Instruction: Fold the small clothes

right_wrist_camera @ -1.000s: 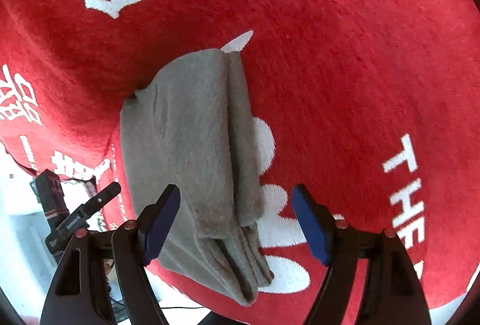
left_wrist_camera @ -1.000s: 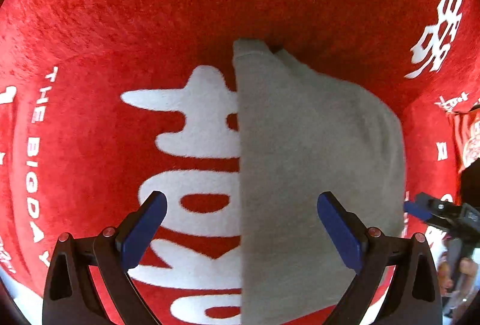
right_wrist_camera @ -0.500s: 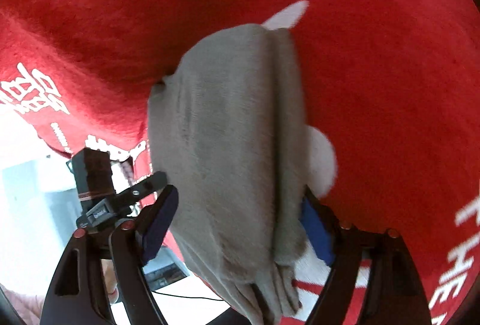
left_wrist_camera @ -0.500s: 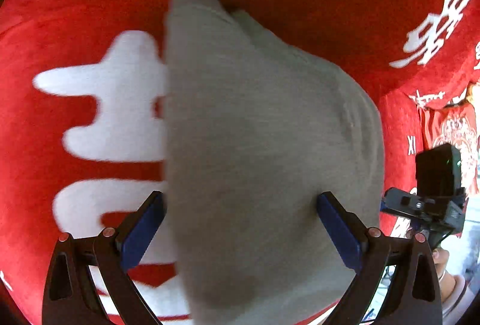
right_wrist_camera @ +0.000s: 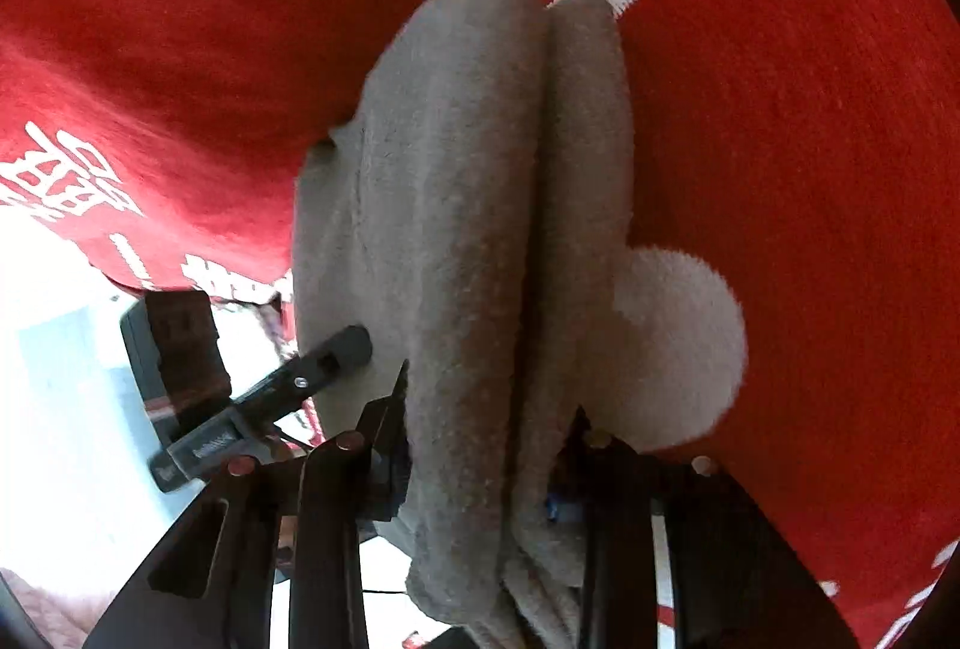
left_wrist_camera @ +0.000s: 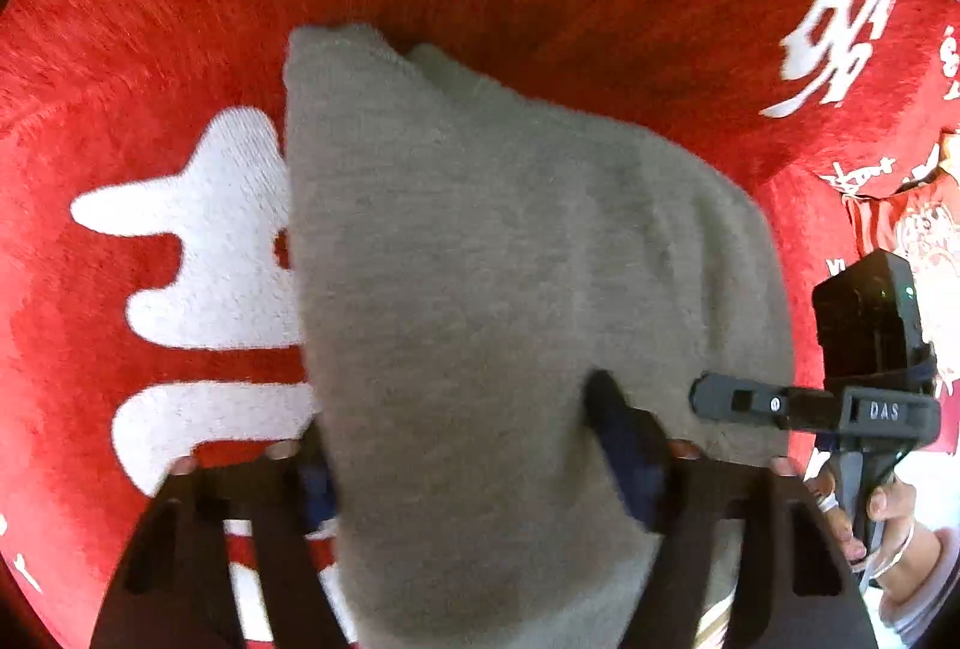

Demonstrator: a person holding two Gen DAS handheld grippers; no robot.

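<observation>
Cloth is covering the whole table: a big red fuzzy cloth with white letters (left_wrist_camera: 150, 121) is lying flat under everything. On top of it, near the edge, a soft grey fleece garment (left_wrist_camera: 492, 289) is lying folded into a long thick bundle, and it is reaching from the middle of the red cloth back toward the person. It is looking fluffy and bumpy, with two fat rolled ridges (right_wrist_camera: 540, 157) running side by side along its length and some loose layers hanging out at the near end. It is probably light and very floppy, so it will sag and slide open if only one layer is pinched. It is not slippery and it will not break. The best place to hold is the near end, with all the layers squeezed together, one claw on each side. The left gripper (left_wrist_camera: 474, 469) is coming at it from above, and its jaws have just been closing; the blue pads are now pressing into the grey bundle from both sides. The right gripper (right_wrist_camera: 486, 445) is sitting at the other near corner, and its jaws have also just been closing; they are clamped on the thick folded edge. In the left view, the person's hand (left_wrist_camera: 888, 523) is showing at the far right, holding the handle of the other tool.
</observation>
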